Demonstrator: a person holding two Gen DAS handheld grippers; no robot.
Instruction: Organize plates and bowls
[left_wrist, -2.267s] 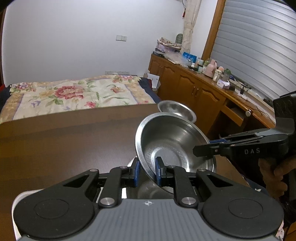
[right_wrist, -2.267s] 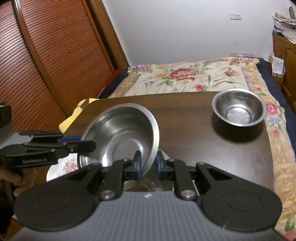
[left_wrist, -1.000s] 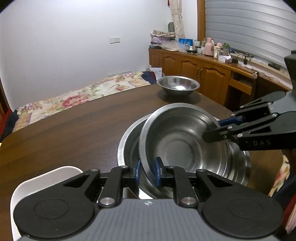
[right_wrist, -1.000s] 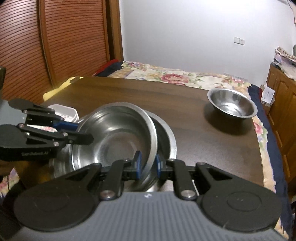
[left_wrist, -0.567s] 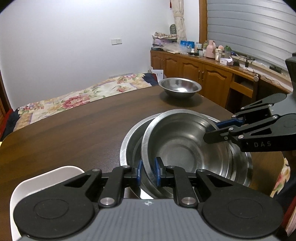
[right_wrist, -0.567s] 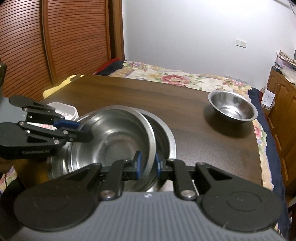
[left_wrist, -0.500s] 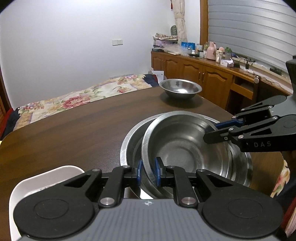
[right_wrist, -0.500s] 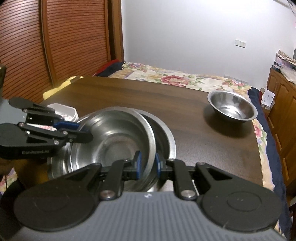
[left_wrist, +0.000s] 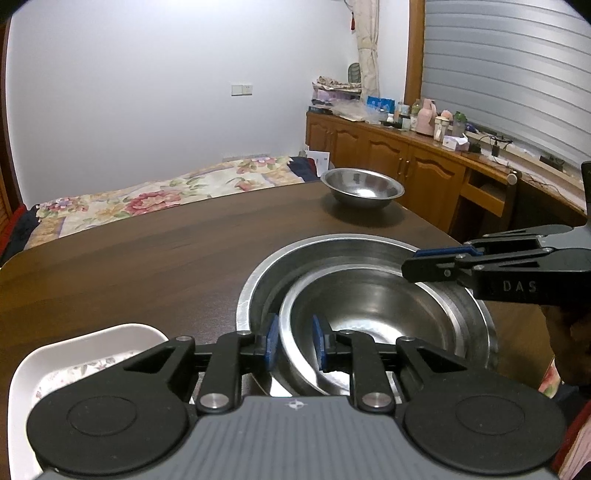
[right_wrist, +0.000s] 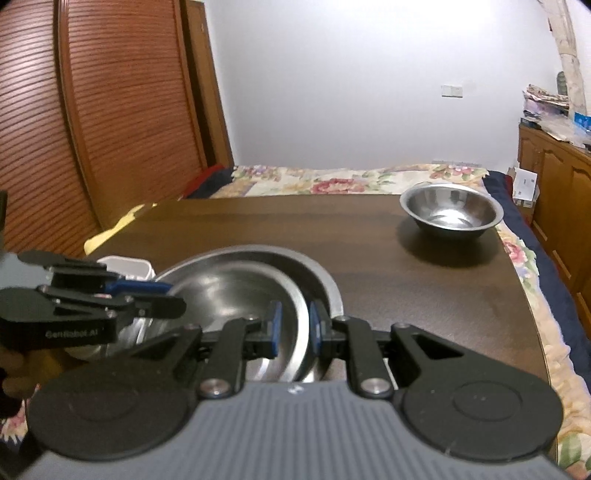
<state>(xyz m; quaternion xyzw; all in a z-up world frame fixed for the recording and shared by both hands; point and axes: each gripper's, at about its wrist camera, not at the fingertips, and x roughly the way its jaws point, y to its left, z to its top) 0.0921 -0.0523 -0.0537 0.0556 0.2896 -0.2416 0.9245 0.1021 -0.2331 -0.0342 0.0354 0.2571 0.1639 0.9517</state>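
A mid-sized steel bowl (left_wrist: 369, 306) (right_wrist: 229, 291) sits nested inside a larger steel bowl (left_wrist: 332, 251) (right_wrist: 317, 273) on the dark wooden table (left_wrist: 147, 258). My left gripper (left_wrist: 294, 341) (right_wrist: 175, 295) straddles the inner bowl's near-left rim; its jaws are opening and the pads look slack on the rim. On the opposite rim, my right gripper (right_wrist: 294, 328) (left_wrist: 412, 262) stays shut on the same bowl. A third, smaller steel bowl (left_wrist: 362, 188) (right_wrist: 450, 214) stands alone at the table's far right corner.
A white floral dish (left_wrist: 92, 343) (right_wrist: 129, 266) lies just left of the nested bowls. A flowered bed lies beyond the table. Wooden cabinets with clutter run along the right wall, and a slatted wooden door stands on the left.
The held bowl has come down from a tilted carry and now lies level inside the large bowl. The left pads have spread slightly. The right grip looks unchanged.
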